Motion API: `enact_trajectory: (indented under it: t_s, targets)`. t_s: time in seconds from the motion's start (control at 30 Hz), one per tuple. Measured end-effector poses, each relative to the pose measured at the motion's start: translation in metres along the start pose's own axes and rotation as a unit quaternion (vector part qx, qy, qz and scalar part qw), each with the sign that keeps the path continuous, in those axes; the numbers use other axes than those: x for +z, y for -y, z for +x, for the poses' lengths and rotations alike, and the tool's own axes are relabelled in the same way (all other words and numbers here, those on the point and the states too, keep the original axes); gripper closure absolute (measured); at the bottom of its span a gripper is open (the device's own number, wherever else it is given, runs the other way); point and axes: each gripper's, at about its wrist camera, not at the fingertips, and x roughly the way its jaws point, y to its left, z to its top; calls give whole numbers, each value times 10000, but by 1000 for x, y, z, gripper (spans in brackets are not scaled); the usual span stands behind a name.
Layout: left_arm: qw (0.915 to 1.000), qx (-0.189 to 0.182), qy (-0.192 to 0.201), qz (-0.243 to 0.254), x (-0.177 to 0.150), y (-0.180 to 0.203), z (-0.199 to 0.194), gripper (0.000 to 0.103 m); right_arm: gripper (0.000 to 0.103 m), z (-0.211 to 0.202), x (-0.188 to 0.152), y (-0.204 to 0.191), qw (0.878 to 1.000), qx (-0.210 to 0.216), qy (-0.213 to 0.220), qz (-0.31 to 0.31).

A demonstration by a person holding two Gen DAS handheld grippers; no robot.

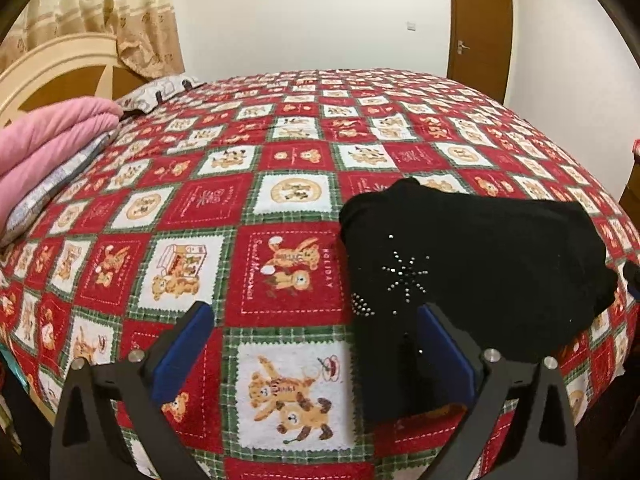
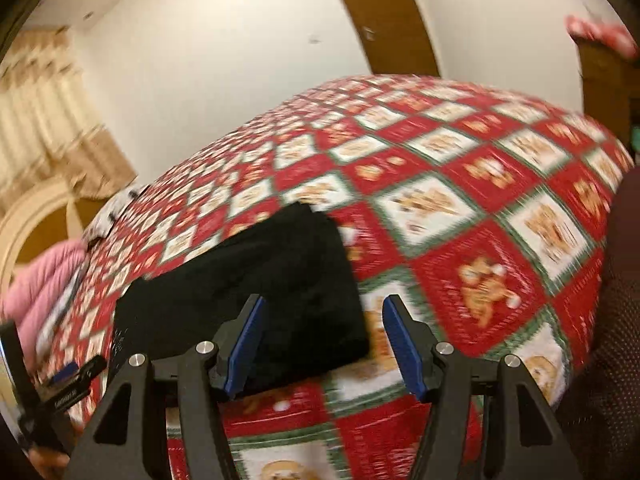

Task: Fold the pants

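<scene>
Black pants (image 1: 472, 264) with a rhinestone starburst lie folded in a compact bundle on the red patchwork bedspread (image 1: 280, 184). My left gripper (image 1: 316, 320) is open and empty above the bed, its right finger over the bundle's near left edge. In the blurred right wrist view the pants (image 2: 260, 292) lie left of centre. My right gripper (image 2: 324, 316) is open and empty, its left finger over the bundle's near right corner. The left gripper's body (image 2: 60, 392) shows at the lower left of that view.
A pink quilt (image 1: 44, 148) on a patterned folded blanket lies at the bed's left by the cream headboard (image 1: 60, 68). Curtains hang behind. A brown door (image 1: 480, 32) stands at the back right. A dark dotted sleeve (image 2: 612, 320) fills the right edge.
</scene>
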Motion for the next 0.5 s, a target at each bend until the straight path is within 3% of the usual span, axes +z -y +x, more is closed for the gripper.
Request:
enact_trajectory:
  t_s: [0.1,0.5]
  targets:
    - [10000,-5,-46,-72,3,1,3,0,41,-3,6,15,9993,219,105,295]
    - [9989,-93,-109,438,16,43,11,0,40,16,12,2,9991,404,-55,128]
